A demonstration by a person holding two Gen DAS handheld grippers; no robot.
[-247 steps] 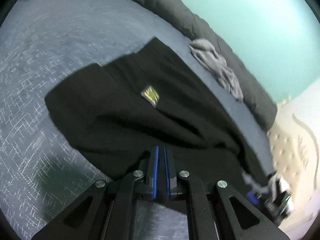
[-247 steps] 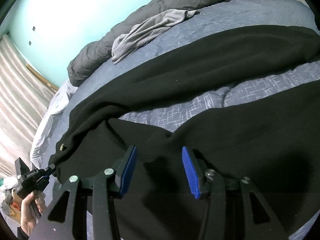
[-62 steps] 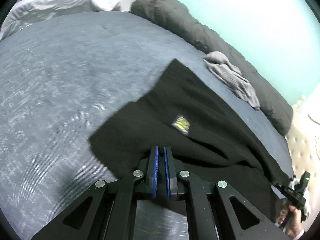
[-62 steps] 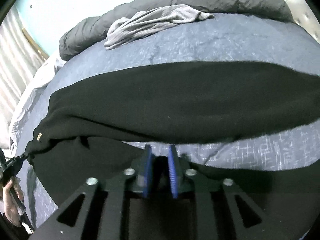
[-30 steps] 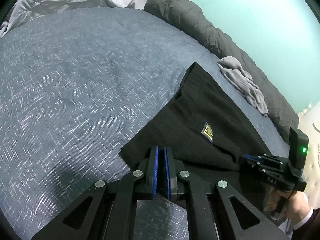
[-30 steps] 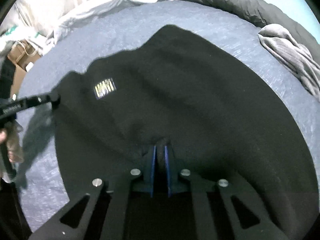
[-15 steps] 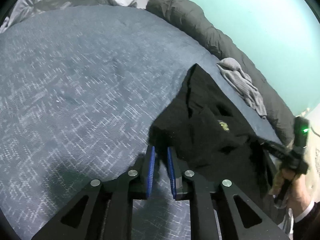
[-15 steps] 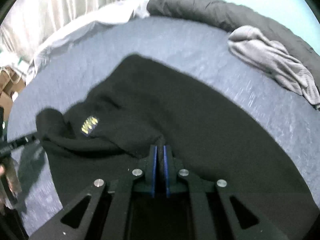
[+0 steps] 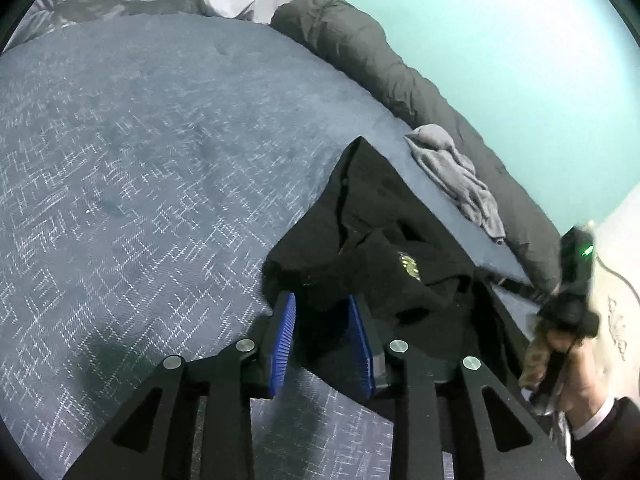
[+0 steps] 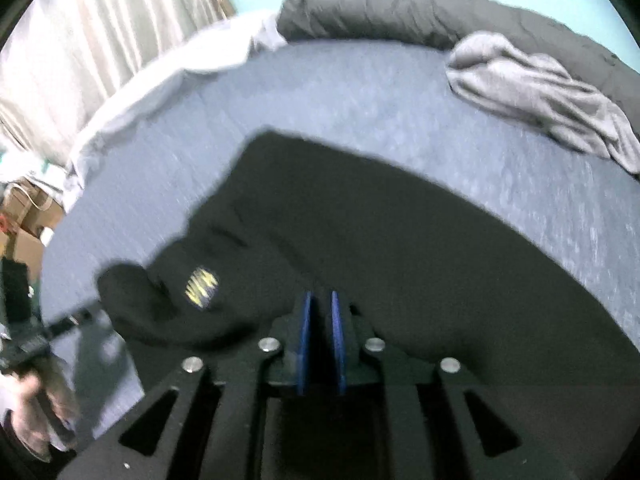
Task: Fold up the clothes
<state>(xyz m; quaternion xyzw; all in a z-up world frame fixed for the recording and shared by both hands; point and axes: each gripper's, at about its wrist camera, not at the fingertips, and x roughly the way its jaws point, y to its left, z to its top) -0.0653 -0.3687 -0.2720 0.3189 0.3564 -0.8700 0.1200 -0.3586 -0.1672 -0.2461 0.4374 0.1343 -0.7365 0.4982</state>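
A black garment [image 9: 384, 240] with a small yellow logo [image 9: 408, 261] lies folded over on the blue-grey bedspread [image 9: 140, 168]. My left gripper [image 9: 322, 312] is open, its blue pads either side of the garment's crumpled near corner. My right gripper [image 10: 320, 312] is shut on a fold of the same garment [image 10: 380, 232], close to the logo [image 10: 202, 283]. The right gripper and the hand holding it show at the right edge of the left wrist view [image 9: 568, 312]. The left gripper shows blurred at the left of the right wrist view [image 10: 60, 326].
A grey crumpled garment [image 9: 456, 172] lies by a rolled dark grey duvet [image 9: 384, 56] along the teal wall. A white sheet [image 10: 168, 76] hangs at the bed's far end, with curtains and cardboard boxes [image 10: 20, 236] beyond it.
My left gripper has opened and let go of the garment's corner, which has dropped crumpled onto the bed. My right gripper stays shut on the cloth and has shifted a little.
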